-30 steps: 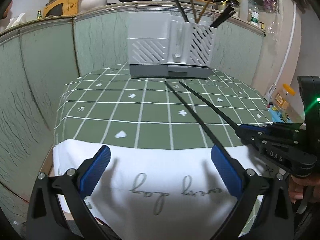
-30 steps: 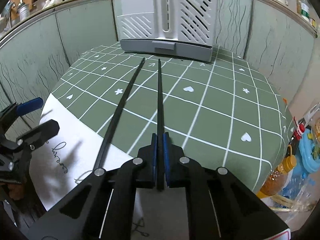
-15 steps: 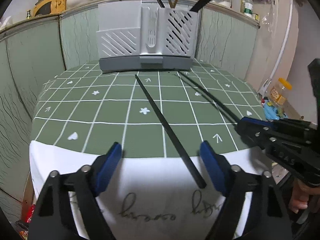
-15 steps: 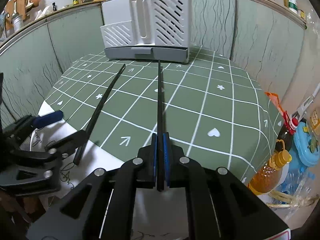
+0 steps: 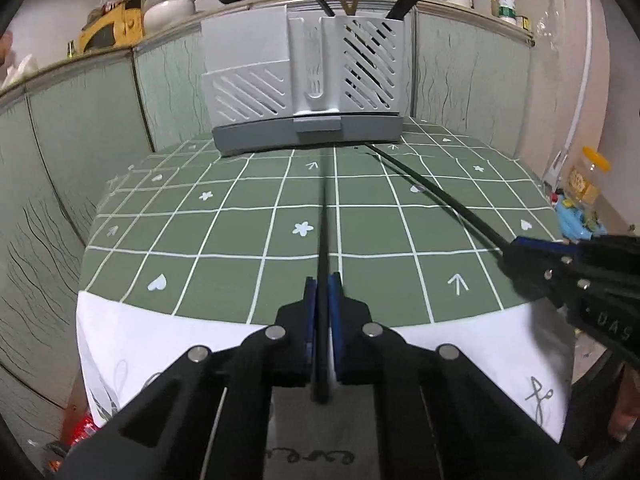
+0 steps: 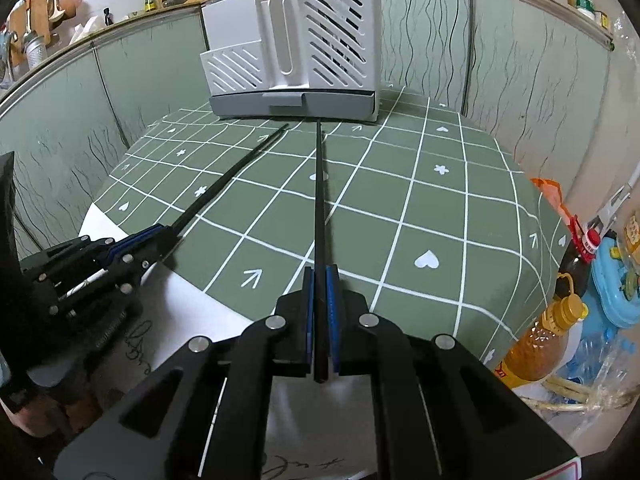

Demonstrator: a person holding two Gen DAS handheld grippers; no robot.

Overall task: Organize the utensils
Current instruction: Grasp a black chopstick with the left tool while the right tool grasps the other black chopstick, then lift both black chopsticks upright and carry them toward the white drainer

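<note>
Nearest the cameras, one black chopstick [image 5: 322, 236] is clamped in the left gripper [image 5: 322, 300], and a second chopstick [image 6: 319, 200] is clamped in the right gripper [image 6: 319, 292]. Both are held by their near ends, tips pointing across the green worktop [image 5: 224, 232] toward the grey utensil holder [image 5: 304, 80]. Beyond, the slotted compartment is already occupied by utensils. Slippage or pivoting is likely, since each long stick is held only at its end.

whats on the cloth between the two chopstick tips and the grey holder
Nothing: in both wrist views, bare green checked cloth separates the left chopstick and right chopstick tips from the holder.
</note>
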